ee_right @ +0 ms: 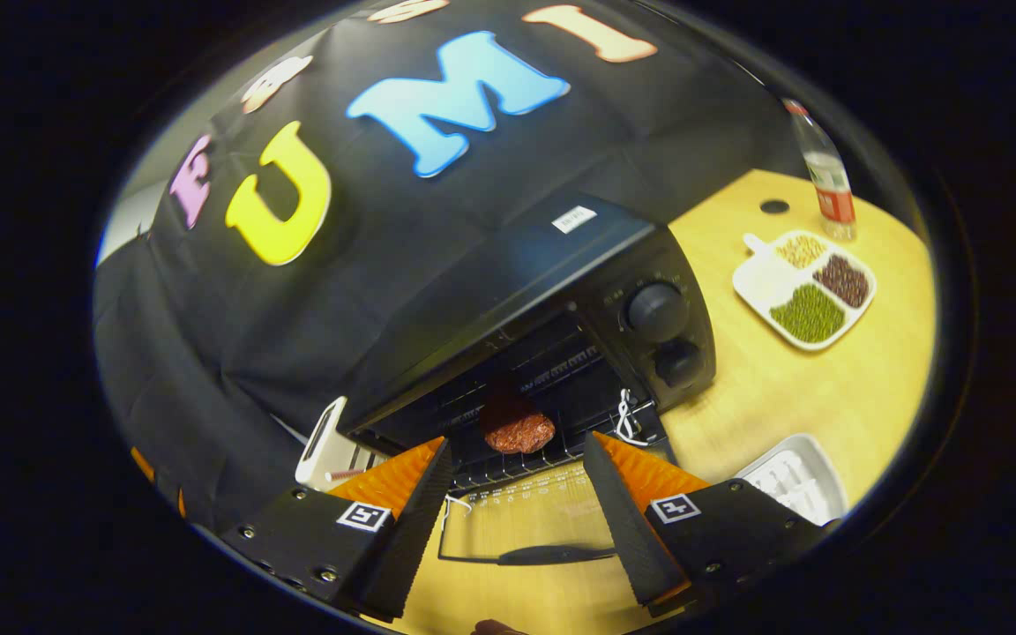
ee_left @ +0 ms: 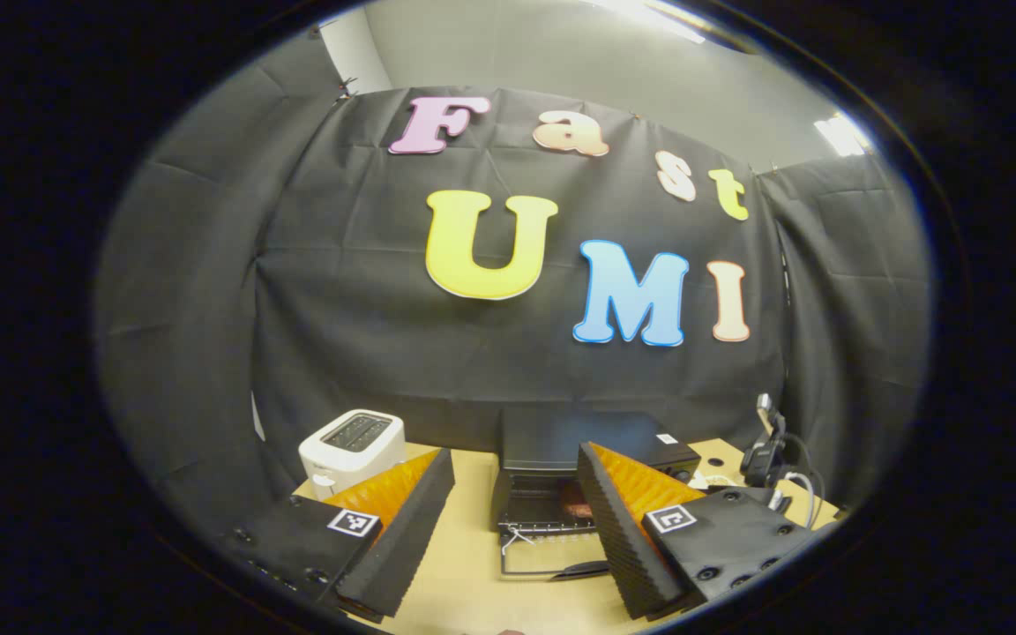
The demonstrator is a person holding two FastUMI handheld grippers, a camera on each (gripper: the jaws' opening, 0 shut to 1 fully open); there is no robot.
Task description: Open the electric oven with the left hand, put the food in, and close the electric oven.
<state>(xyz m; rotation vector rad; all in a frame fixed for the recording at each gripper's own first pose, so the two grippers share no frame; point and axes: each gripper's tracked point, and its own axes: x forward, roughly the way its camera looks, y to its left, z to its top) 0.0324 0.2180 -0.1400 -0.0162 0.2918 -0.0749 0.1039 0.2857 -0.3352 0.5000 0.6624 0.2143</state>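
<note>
My table (ee_right: 790, 397) is pale yellow wood. On it sits a black electric oven (ee_right: 561, 291) with black knobs and a small white sticker on its top; the food (ee_right: 519, 432) on the rack inside is reddish brown with a grainy surface. A white toaster (ee_left: 352, 448) stands toward the table's left edge. Toward the right edge lies a white divided plate (ee_right: 768, 282) — one section holds green beans, one dark maroon, one pale tan — and beyond it a clear bottle (ee_right: 825, 181) with a red label. A white tray (ee_right: 795, 481) sits by the near right edge — plain, unpatterned.
</note>
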